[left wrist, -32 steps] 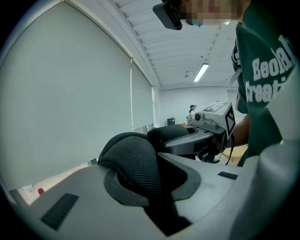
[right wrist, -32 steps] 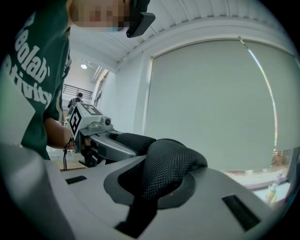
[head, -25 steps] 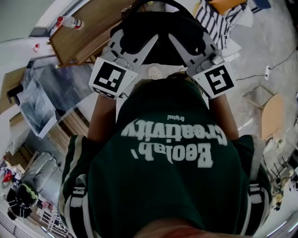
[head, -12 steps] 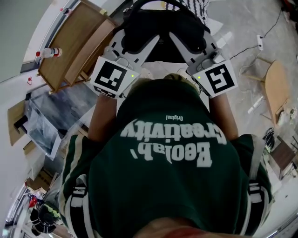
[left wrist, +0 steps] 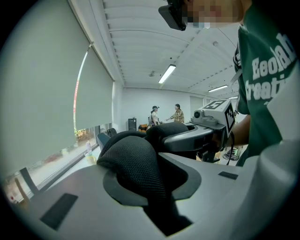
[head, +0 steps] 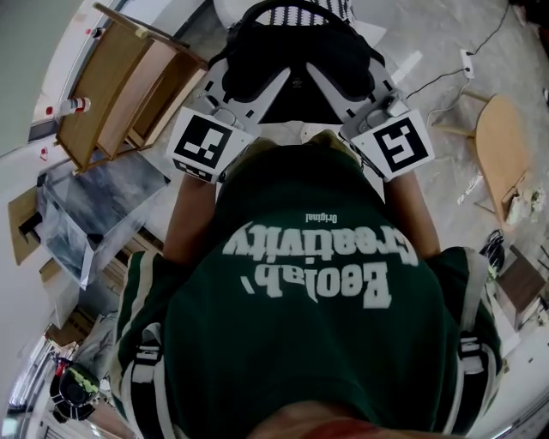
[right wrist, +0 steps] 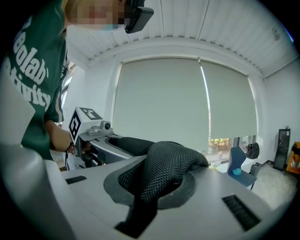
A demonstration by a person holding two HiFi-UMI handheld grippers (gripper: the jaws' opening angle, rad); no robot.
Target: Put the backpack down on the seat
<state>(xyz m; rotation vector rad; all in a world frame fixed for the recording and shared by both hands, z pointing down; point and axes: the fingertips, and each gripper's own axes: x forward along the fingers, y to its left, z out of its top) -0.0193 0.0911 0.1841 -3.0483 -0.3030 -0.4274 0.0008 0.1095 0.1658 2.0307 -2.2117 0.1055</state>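
Backpack [head: 292,56], black, hung at 12 o'clock before the person's green shirt [head: 317,283] in the head view. It was carried clear of the floor between both grippers and was not yet on any seat. Its widest extent ran across the view from 9 to 3 o'clock, with one gripper at each end, so neither hand was the nearer.

A wooden shelf unit [head: 120,86] stood at 10 o'clock. A tan wooden chair [head: 497,159] stood at 3 o'clock, well apart from the load. A striped cloth [head: 300,13] showed just beyond the backpack at 12 o'clock; whether it lay on a seat could not be told.

The left gripper [head: 249,81] was pinched on a black mesh shoulder strap [left wrist: 133,161], which bulged from the notch between its jaws in the left gripper view. The right gripper [head: 350,79] was clamped likewise on a second mesh strap [right wrist: 168,168]. The marker cubes [head: 202,144] [head: 403,144] sat near the shirt. A blue chair [right wrist: 236,161] appeared at 4 o'clock in the right gripper view.

Probable step: carrying the load toward the seat. If the tan chair was the target, it lay on the right gripper's side. The coming move would then call for a swing toward 3 o'clock, followed by a lowering with both grips held until the backpack rested on the seat.
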